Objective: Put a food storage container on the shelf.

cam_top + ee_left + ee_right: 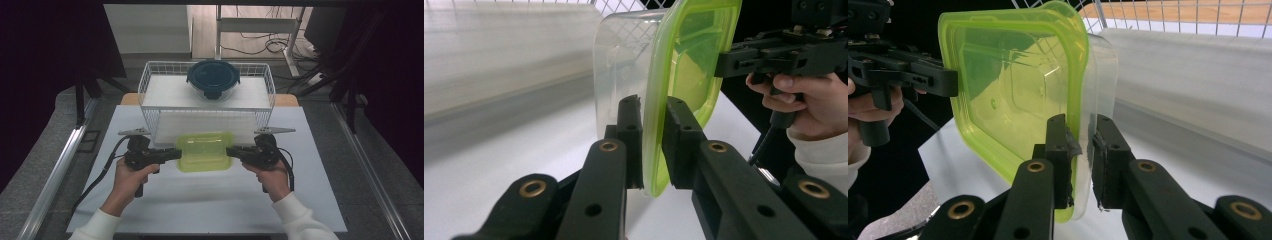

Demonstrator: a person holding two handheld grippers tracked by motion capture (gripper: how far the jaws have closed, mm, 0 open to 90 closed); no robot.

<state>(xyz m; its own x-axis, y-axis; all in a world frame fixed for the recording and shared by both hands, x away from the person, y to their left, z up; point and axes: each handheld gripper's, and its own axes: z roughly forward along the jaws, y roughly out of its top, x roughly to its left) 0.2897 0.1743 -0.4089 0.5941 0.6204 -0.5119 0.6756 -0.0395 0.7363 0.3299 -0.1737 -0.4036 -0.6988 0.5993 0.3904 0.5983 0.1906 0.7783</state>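
Observation:
A clear rectangular container with a lime-green lid hangs between my two grippers, just in front of the wire basket and seemingly a little off the white mat. My left gripper is shut on the lid's rim at its left end; in the left gripper view its jaws pinch the green edge. My right gripper is shut on the right end, where its pads clamp the rim of lid and box. Each gripper view also shows the other gripper at the far end.
A white wire basket stands at the back of the table, holding a round glass container with a dark blue lid. The white table mat spreads toward me. Metal rails run along both sides; cables and a desk frame lie beyond.

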